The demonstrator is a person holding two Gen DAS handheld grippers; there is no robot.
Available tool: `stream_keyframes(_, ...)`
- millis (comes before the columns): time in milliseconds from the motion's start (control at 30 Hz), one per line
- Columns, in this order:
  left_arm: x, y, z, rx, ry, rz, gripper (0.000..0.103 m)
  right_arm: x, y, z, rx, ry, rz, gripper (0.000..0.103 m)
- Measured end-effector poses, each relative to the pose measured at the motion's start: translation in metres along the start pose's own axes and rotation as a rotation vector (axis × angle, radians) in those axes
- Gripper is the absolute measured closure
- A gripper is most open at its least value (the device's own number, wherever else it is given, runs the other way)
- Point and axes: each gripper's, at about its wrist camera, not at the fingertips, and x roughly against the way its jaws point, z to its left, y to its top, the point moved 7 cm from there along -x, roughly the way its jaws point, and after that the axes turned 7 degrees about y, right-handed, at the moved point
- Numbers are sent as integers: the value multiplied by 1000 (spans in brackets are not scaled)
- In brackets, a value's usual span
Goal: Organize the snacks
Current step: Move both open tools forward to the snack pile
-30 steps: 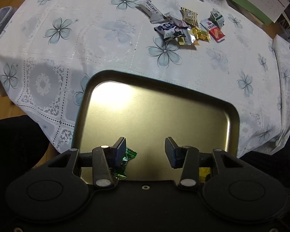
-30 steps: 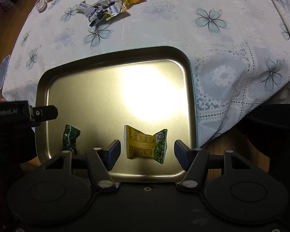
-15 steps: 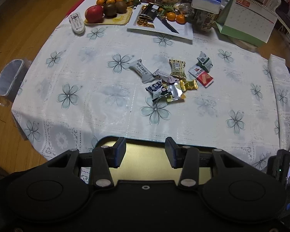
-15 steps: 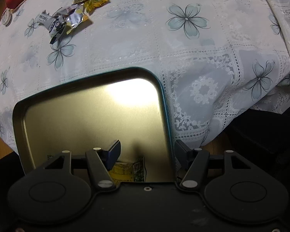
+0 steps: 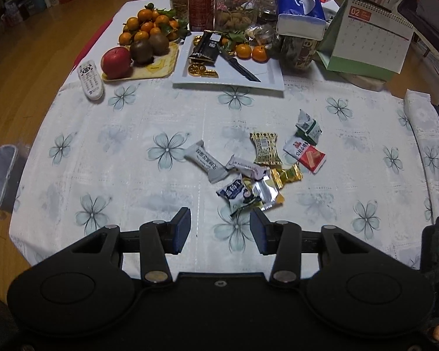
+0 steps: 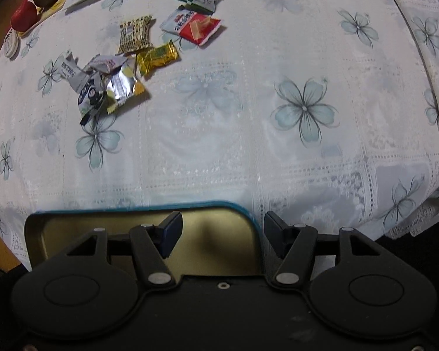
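Several wrapped snacks lie in a loose pile (image 5: 254, 172) on the flowered tablecloth, among them a grey bar (image 5: 206, 161), a gold candy (image 5: 286, 175) and a red-and-white packet (image 5: 304, 153). The pile also shows in the right wrist view (image 6: 125, 67). My left gripper (image 5: 219, 234) is open and empty, just short of the pile's near edge. My right gripper (image 6: 222, 235) is open and empty above the far rim of the gold metal tray (image 6: 213, 204) at the table's near edge. The tray's contents are hidden.
At the back stand a fruit tray (image 5: 140, 49), a white plate with a knife (image 5: 228, 67), jars (image 5: 234, 3), a tissue box (image 5: 301, 8) and a desk calendar (image 5: 368, 41). A remote (image 5: 89, 80) lies at the left. The right table edge (image 6: 418, 58) drops off.
Both grippers have lifted away from the tray and moved forward toward the snack pile. The green and yellow snacks in the tray have dropped out of view.
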Motion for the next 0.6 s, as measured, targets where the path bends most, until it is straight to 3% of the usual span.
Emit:
stream_keyframes(133,-33,10,5,14,-11,23,50,-6,35,1,9,-30,-29,38)
stream_keyframes(400,-103,10,24,141,-71,170,51,-21,105,2,-64,-3,-36,38)
stream_keyframes(600,-123,19,37,170,-64,139,51,-35,147,2,-148,39,-47,38)
